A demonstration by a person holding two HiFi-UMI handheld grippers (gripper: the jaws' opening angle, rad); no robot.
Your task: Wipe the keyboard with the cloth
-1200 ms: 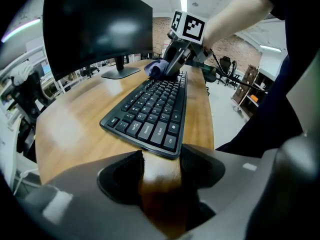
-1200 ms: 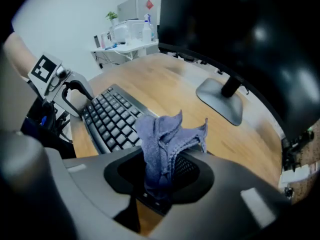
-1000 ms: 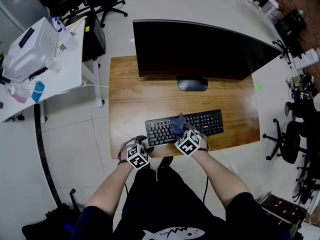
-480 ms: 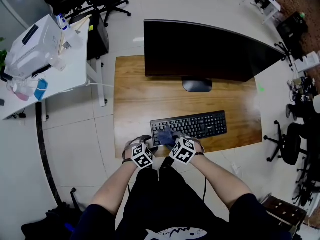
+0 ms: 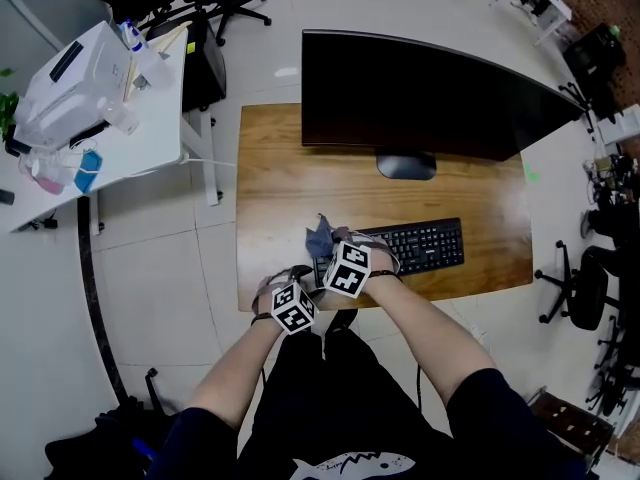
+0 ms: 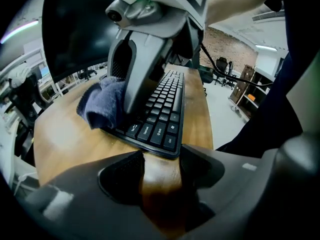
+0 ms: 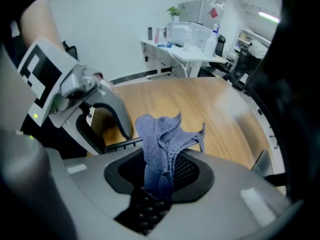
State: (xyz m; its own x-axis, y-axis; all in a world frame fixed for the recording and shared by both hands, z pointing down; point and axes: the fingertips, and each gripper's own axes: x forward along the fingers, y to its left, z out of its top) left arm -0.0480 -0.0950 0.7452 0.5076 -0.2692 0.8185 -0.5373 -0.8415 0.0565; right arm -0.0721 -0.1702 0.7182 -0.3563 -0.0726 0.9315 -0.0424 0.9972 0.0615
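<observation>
A black keyboard (image 5: 415, 246) lies near the front edge of the wooden desk (image 5: 280, 168). My right gripper (image 5: 325, 246) is shut on a blue-grey cloth (image 5: 319, 236) and holds it at the keyboard's left end. In the right gripper view the cloth (image 7: 162, 139) stands bunched up out of the jaws, with keys (image 7: 145, 209) dark below them. My left gripper (image 5: 300, 280) sits at the desk's front edge, just left of the keyboard. In the left gripper view its jaws (image 6: 161, 166) stand open over bare wood, and the keyboard's near corner (image 6: 167, 146) lies just past the tips.
A wide curved monitor (image 5: 430, 98) on a round foot (image 5: 405, 165) stands behind the keyboard. A white side table (image 5: 90, 98) with bottles and a box is at the left. Office chairs (image 5: 585, 288) stand on the floor to the right.
My right gripper has carried the cloth leftward along the keyboard, from its left-middle to its left end. The left gripper has stayed at the desk's front edge.
</observation>
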